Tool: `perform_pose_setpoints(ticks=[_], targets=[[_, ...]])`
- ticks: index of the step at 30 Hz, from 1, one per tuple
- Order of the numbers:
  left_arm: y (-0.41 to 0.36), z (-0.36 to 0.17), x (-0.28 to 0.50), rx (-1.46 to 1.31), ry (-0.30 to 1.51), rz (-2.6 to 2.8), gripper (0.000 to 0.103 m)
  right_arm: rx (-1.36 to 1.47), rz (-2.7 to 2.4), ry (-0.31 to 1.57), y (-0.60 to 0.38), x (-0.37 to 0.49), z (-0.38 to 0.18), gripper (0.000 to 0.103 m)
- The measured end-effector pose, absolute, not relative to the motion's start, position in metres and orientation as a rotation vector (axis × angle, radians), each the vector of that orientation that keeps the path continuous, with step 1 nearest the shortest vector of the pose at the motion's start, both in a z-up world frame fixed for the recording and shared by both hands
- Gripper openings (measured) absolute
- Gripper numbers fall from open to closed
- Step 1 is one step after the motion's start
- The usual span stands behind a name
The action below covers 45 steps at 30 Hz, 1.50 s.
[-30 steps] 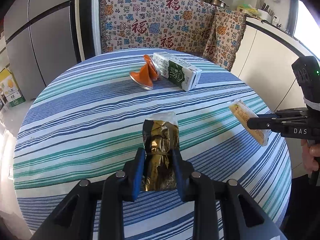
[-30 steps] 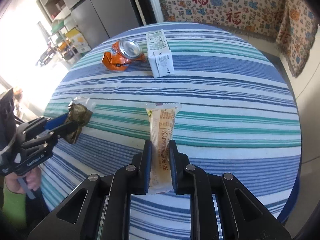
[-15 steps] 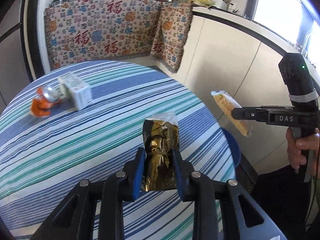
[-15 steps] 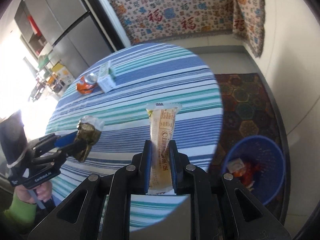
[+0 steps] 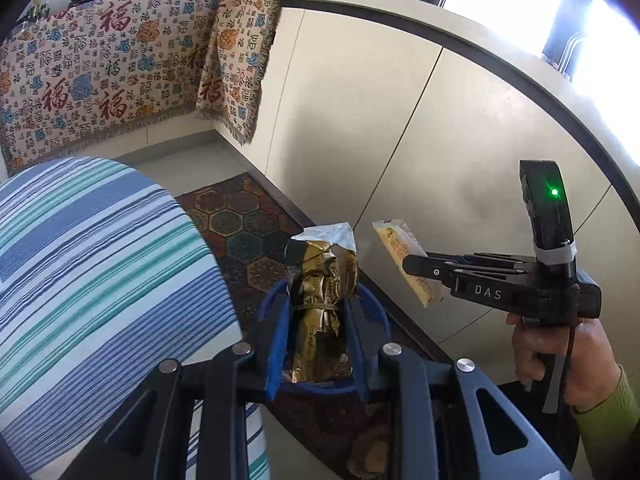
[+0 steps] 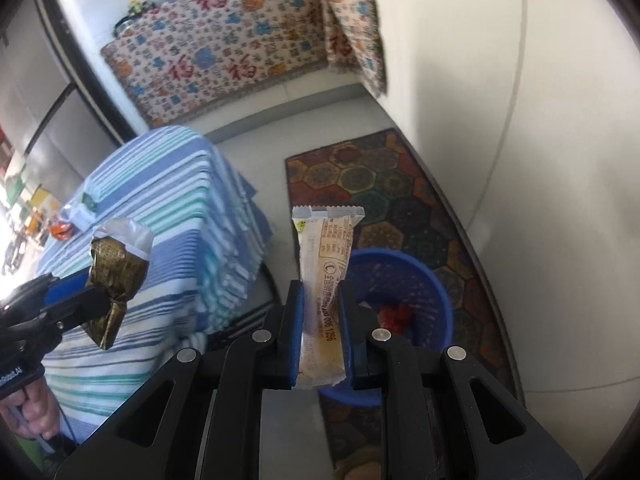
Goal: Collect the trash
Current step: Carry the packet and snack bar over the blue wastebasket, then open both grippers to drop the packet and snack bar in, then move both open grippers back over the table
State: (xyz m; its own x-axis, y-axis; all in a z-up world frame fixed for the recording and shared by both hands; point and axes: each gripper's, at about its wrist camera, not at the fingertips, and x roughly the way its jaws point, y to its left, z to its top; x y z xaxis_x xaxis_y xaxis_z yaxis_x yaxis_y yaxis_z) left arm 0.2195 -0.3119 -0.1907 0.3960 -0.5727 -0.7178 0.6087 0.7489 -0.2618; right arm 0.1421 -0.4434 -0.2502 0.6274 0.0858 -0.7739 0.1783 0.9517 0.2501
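Crumpled gold foil wrapper [image 5: 322, 304] sits clamped in your left hand-held gripper [image 5: 320, 340], above the blue plastic basket [image 6: 416, 276]; at 3 o'clock, your right hand-held gripper [image 6: 320, 344] pinches the beige snack packet [image 6: 324, 292], both poised for dropping.

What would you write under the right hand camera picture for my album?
Right gripper holds a yellow snack wrapper above the blue trash basket.

Pale cabinet wall [image 5: 400, 120]; patterned cloth [image 5: 100, 72] behind; hexagon-patterned rug [image 6: 400, 188] beside striped table [image 5: 80, 280]; bright window [image 5: 592, 40].
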Motion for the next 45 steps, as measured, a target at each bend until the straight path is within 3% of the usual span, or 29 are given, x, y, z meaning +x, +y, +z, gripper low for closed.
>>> perform_pose_setpoints(ticks=[21, 24, 25, 26, 28, 37, 41, 45], targets=[[-0.398, -0.27, 0.25, 0.067, 1.014, -0.784, 0.029, 0.474, -0.077, 0.93, -0.504, 0.137, -0.295, 0.017], [-0.4, -0.278, 0.256, 0.048, 1.025, -0.789, 0.04, 0.475, -0.09, 0.927, -0.503, 0.14, -0.297, 0.022], [-0.401, -0.28, 0.259, 0.042, 1.035, -0.79, 0.049, 0.475, -0.09, 0.929, -0.503, 0.141, -0.297, 0.025], [-0.402, -0.281, 0.262, 0.037, 1.038, -0.787, 0.051, 0.475, -0.091, 0.929, -0.502, 0.142, -0.296, 0.035], [-0.401, -0.282, 0.265, 0.033, 1.037, -0.769, 0.051, 0.475, -0.092, 0.924, -0.501, 0.142, -0.295, 0.046], [-0.364, -0.241, 0.241, 0.038, 0.952, -0.713, 0.052, 0.352, -0.162, 0.892, -0.489, 0.144, -0.281, 0.054], [-0.319, -0.224, 0.213, 0.069, 0.902, -0.675, 0.059, 0.266, -0.174, 0.823, -0.469, 0.142, -0.266, 0.065], [-0.256, -0.222, 0.19, 0.073, 0.913, -0.61, 0.059, 0.187, -0.121, 0.745, -0.428, 0.137, -0.251, 0.068]])
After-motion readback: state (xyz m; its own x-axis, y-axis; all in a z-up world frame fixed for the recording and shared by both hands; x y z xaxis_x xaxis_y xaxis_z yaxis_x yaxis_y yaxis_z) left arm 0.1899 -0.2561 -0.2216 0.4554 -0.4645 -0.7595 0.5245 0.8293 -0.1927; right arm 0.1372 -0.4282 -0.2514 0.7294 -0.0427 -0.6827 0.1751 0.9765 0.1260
